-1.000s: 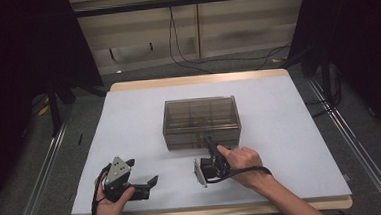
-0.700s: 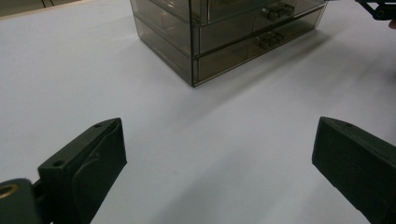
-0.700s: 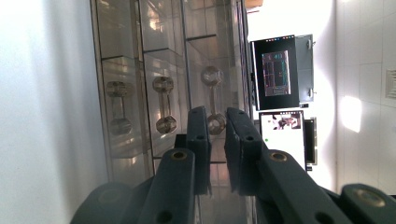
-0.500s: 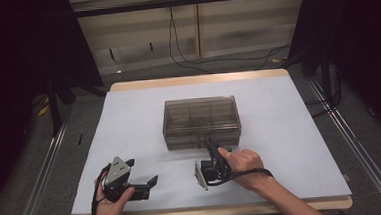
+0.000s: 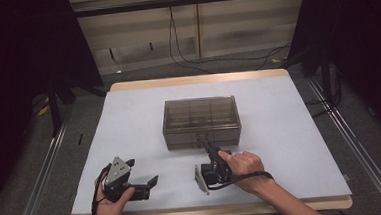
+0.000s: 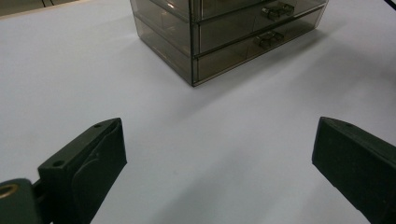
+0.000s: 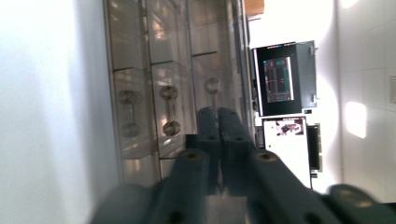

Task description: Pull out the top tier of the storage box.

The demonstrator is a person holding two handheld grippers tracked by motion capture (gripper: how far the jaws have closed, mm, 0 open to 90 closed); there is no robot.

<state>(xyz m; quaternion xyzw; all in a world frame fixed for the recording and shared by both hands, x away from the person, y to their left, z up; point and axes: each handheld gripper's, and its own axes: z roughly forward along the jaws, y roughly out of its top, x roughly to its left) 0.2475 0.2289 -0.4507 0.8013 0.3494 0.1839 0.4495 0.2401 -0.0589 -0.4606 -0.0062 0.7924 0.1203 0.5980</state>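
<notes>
Smoky clear drawer box (image 5: pixel 201 122) sits mid-bench on the white sheet (image 5: pixel 290 131), long side facing the near edge; right gripper (image 5: pixel 212 149) lies at its near face, tips up against the front just right of centre, the hand (image 5: pixel 242 165) behind it on the near side; left gripper (image 5: pixel 153 181) rests well apart to the near left, on the sheet close to the bench (image 5: pixel 197 80) near edge, pointing right.

Right gripper view: the two black jaws stand together, no visible gap between them; they have just been closing; tips reach the box front (image 7: pixel 159 107) at the drawer with the farthest of three dumbbell-shaped handles; one handle (image 7: pixel 212 86) sits just past the tips; whether a handle is pinched between the pads cannot be told, the tips cover that spot. Two other handles (image 7: pixel 169 109) stand free beside it.

Left gripper view: jaws wide apart, one at each lower corner, nothing between them but bare sheet (image 6: pixel 210 154); the drawer box (image 6: pixel 219 32) lies ahead and apart, its corner toward the camera, two drawer fronts with handles visible.

Hard to make out: the right gripper view is rolled sideways and blurred near the lens; box contents not readable through the tinted walls; box top cut off in the left gripper view; the left hand (image 5: pixel 112 205) is partly cut by the bottom edge.
</notes>
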